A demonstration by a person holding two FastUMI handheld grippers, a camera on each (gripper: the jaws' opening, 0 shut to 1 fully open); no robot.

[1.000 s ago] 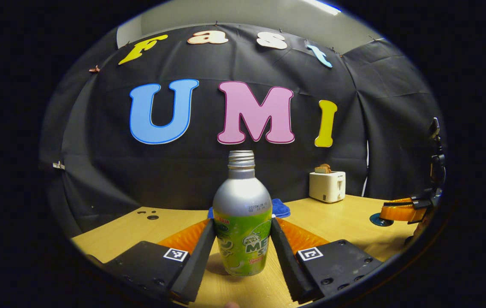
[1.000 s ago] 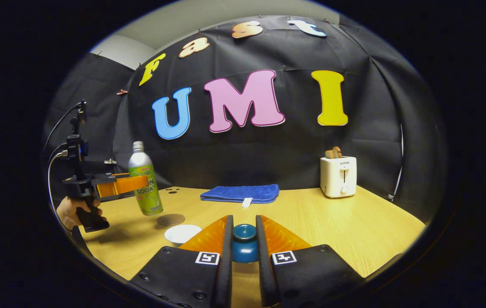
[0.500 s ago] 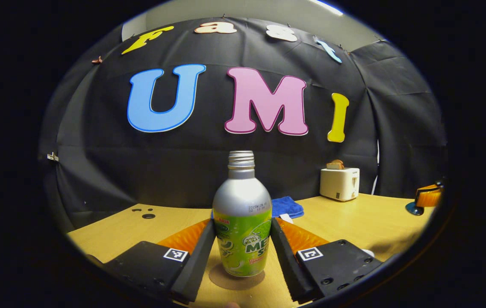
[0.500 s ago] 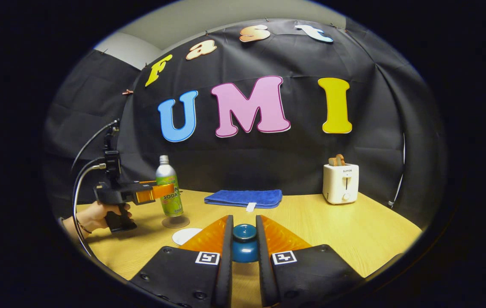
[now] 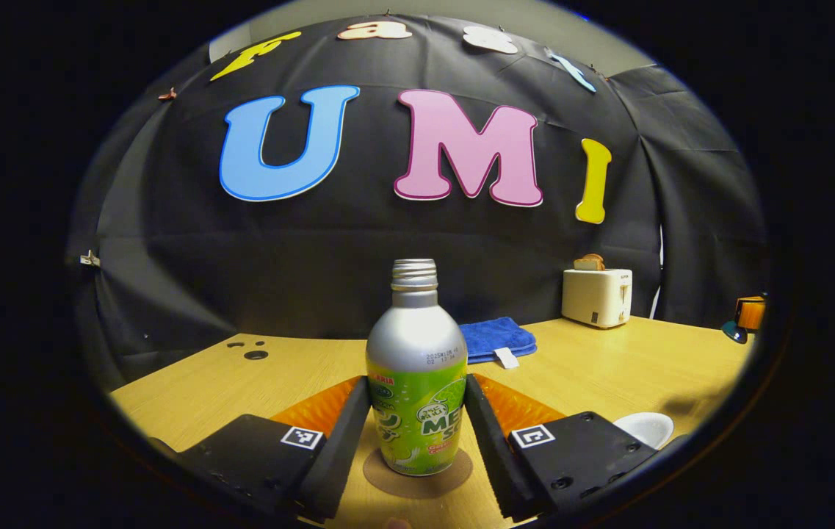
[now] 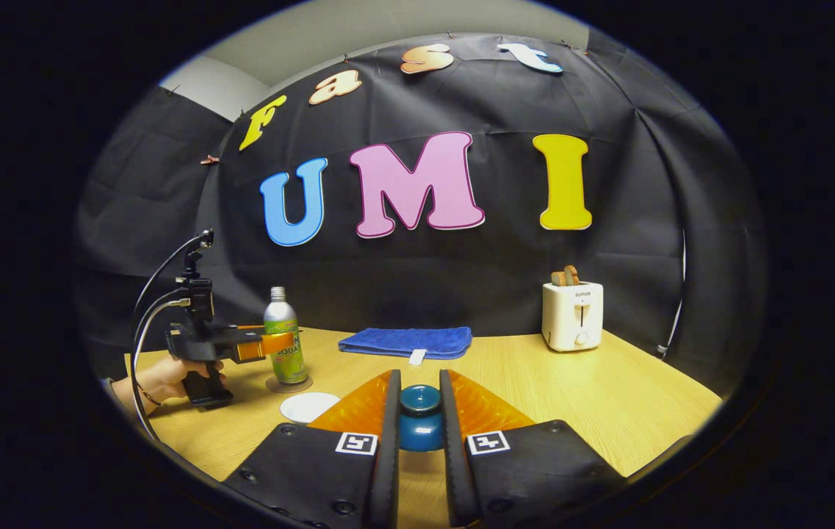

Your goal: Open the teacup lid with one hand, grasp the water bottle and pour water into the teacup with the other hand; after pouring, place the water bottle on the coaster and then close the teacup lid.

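One blue towel [image 6: 406, 342] and one white toaster [image 6: 573, 316] with bread [image 6: 565, 276] in its slot stand at the far edge of the desk [image 6: 608, 397], towel at 12 o'clock and toaster at 1 o'clock in the right gripper view, both well apart from the task things. Left tongs [image 5: 417, 433] are clenched on the one upright, uncapped bottle [image 5: 416, 382], which stands over the round coaster [image 5: 417, 474]; contact with it cannot be told. One white teacup [image 5: 645, 428] sits open at 4 o'clock, contents not visible, while right tongs [image 6: 418, 430] grip the one blue lid [image 6: 420, 426] above the desk.
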